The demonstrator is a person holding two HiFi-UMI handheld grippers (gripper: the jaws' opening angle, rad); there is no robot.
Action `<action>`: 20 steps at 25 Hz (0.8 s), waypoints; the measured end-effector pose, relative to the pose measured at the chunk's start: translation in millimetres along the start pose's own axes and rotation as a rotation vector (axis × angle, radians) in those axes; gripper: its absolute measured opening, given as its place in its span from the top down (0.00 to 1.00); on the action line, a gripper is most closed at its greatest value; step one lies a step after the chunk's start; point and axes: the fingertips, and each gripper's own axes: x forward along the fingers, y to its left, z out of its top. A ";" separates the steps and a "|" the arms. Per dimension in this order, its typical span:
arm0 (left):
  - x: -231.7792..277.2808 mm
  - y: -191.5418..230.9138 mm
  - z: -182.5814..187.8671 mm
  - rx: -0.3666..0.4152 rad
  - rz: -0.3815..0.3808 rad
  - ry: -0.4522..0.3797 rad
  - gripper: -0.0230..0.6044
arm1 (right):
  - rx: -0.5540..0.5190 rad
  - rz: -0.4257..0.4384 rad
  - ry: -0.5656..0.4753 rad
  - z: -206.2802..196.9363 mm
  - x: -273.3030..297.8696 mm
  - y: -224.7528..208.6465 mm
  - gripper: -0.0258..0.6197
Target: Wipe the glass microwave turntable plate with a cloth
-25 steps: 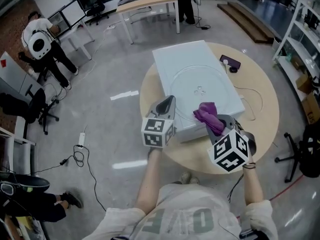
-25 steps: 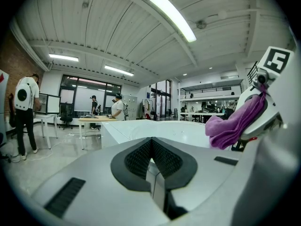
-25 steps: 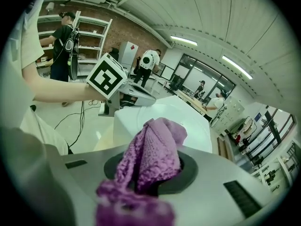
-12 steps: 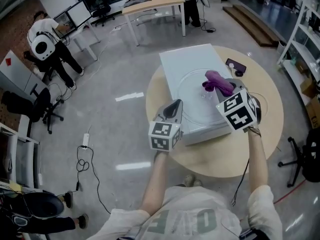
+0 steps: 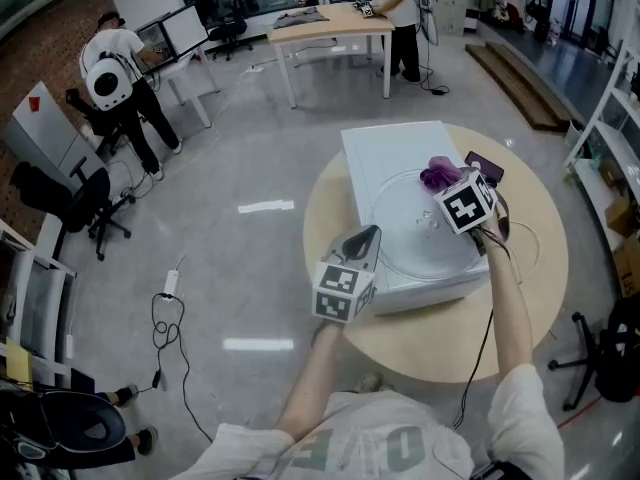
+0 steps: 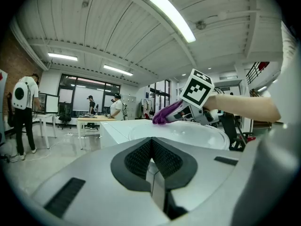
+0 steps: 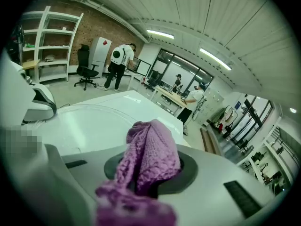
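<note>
Over the far rim of the glass plate (image 5: 410, 246), flat on a white box (image 5: 385, 158) on the counter (image 5: 520, 298), the outstretched right hand-held gripper (image 5: 447, 181) pinches the cloth (image 5: 436, 174), which points forward; the left hand-held gripper (image 5: 367, 238) hovers closed.

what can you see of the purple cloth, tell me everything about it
The purple cloth is a soft, open-knit fabric, bunched into a crumpled wad. The right hand-held gripper is shut on it, with folds bulging out past the jaws and a loose clump hanging nearer the camera. It sits over the far edge of the glass turntable plate, its free end down at the rim; whether it presses on the glass cannot be told. Nothing else touches it.
</note>
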 end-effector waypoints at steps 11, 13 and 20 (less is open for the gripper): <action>-4.9 6.2 1.7 -0.004 0.018 -0.010 0.96 | -0.133 0.082 0.070 -15.1 -35.2 45.6 0.88; -5.0 7.0 2.6 -0.005 0.021 -0.009 0.96 | -0.154 0.099 0.075 -21.6 -48.1 57.0 0.89; -4.9 8.8 4.4 -0.001 0.027 -0.005 0.96 | -0.173 0.115 0.049 -39.7 -93.5 88.3 0.88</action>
